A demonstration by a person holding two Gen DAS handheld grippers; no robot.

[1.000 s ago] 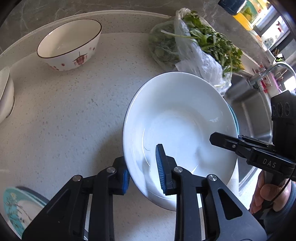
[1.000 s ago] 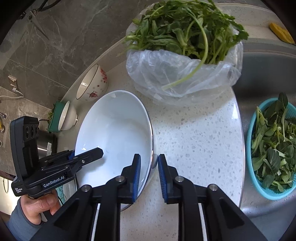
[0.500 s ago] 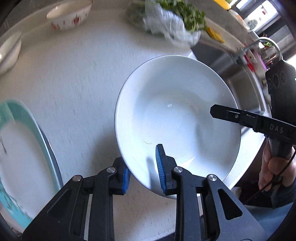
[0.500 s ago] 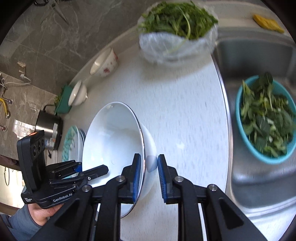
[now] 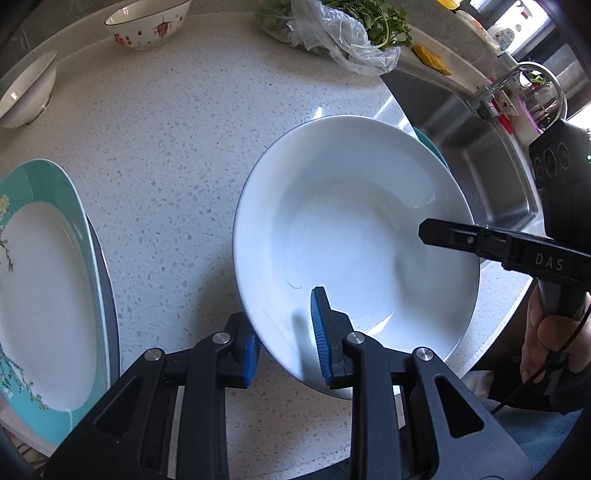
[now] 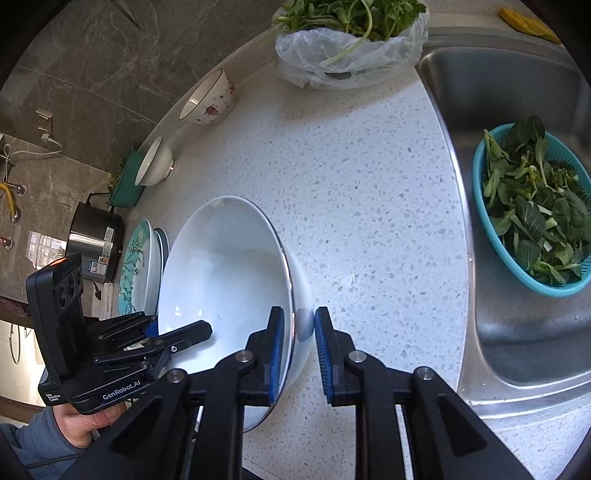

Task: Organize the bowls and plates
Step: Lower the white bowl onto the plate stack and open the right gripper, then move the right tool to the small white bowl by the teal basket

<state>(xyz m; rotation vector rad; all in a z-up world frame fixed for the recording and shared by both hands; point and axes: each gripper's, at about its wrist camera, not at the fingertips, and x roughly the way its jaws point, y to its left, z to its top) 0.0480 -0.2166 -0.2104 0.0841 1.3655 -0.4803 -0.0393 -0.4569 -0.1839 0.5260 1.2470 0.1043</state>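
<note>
A large white bowl (image 5: 354,236) is held above the speckled counter by both grippers. My left gripper (image 5: 286,334) is shut on its near rim. My right gripper (image 6: 299,339) is shut on the opposite rim of the same bowl (image 6: 221,273). A teal-rimmed plate (image 5: 40,295) lies on a stack at the left, also in the right wrist view (image 6: 138,266). A red-patterned bowl (image 5: 147,22) and a plain white bowl (image 5: 27,88) stand at the counter's back edge.
A plastic bag of greens (image 5: 343,26) lies at the back by the steel sink (image 6: 517,332). A teal colander of leaves (image 6: 532,210) sits in the sink. A steel pot (image 6: 94,240) and a green box (image 6: 125,181) stand at the far left.
Both grippers have carried the white bowl back toward the counter's front and left, nearer the teal plate stack. The greens bag now lies farther away.
</note>
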